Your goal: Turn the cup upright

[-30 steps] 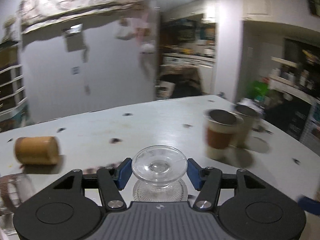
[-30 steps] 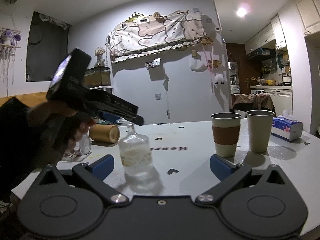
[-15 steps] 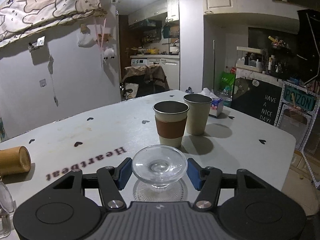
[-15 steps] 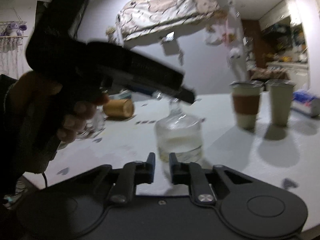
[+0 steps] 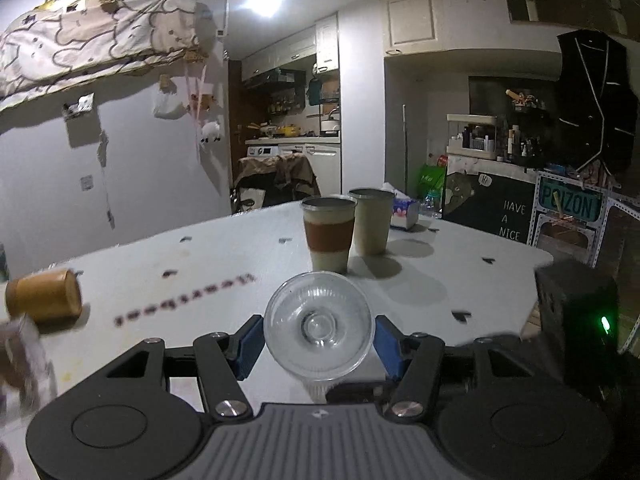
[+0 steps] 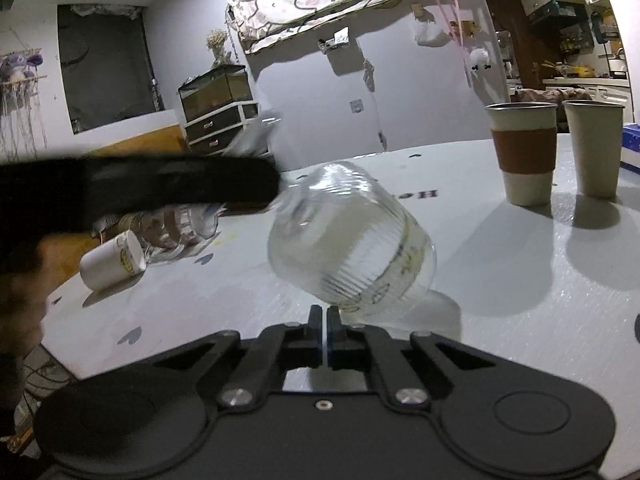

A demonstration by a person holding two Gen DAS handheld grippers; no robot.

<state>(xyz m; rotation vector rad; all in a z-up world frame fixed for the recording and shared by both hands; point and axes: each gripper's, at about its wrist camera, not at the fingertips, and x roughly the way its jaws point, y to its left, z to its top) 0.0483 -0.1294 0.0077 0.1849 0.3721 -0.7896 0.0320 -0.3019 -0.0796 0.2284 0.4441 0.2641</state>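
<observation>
Left gripper (image 5: 319, 340) is clamped on the glass cup (image 5: 319, 323), blue pads on either side of it, low centre of the left wrist view; cup's round base faces the camera. In the right wrist view the same cup (image 6: 352, 240) sits mid-frame, tilted, its wide ribbed end down-right and just above the white table (image 6: 500, 280), narrow end up-left against the blurred black left gripper (image 6: 152, 188). Cup is clear, can't tell if anything's inside.

Right gripper (image 6: 324, 314), bottom centre of its own view, has its jaws together w/ nothing between them, tips just below the cup.

Upper right of the right wrist view: two paper cups standing upright side by side, one w/ a brown sleeve (image 6: 522, 152), one plain beige (image 6: 592, 146); contents not visible. Blue tissue box (image 6: 631, 144) at the far right edge. Left of frame: a white cup on its side (image 6: 112, 260), blurry clear glassware (image 6: 176, 232) beside it. In the left wrist view a tan cylinder (image 5: 44, 296) lies on its side at mid-left
</observation>
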